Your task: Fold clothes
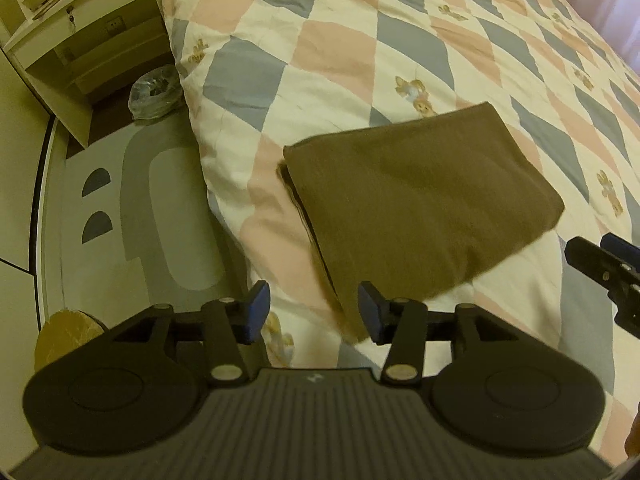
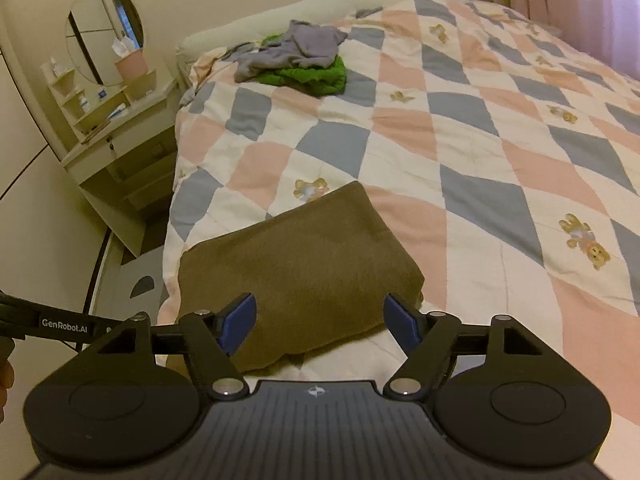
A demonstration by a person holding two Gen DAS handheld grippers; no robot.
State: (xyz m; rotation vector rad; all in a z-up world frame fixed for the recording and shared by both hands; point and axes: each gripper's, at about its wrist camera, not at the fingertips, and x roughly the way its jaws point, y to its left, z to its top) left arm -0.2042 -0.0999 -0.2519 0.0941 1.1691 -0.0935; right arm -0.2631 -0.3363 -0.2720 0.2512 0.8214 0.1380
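Observation:
A brown garment [image 1: 416,204] lies folded into a thick rectangle on the checked quilt [image 1: 332,44], close to the bed's near-left edge; the right wrist view shows the brown garment [image 2: 304,264] too. My left gripper [image 1: 314,312] hovers above its near corner, open, with nothing between the blue pads. My right gripper [image 2: 318,322] hangs above the garment's near edge, open wide and empty. Part of the right gripper [image 1: 604,272] shows at the right edge of the left wrist view. Farther up the bed, a grey garment [image 2: 296,50] lies crumpled on a green one [image 2: 316,76].
A white bedside shelf unit [image 2: 120,136] with a round mirror [image 2: 104,34] stands left of the bed. A grey patterned floor mat [image 1: 136,208] and a clear plastic bag [image 1: 154,92] lie on the floor beside it. The quilt [image 2: 500,140] stretches away to the right.

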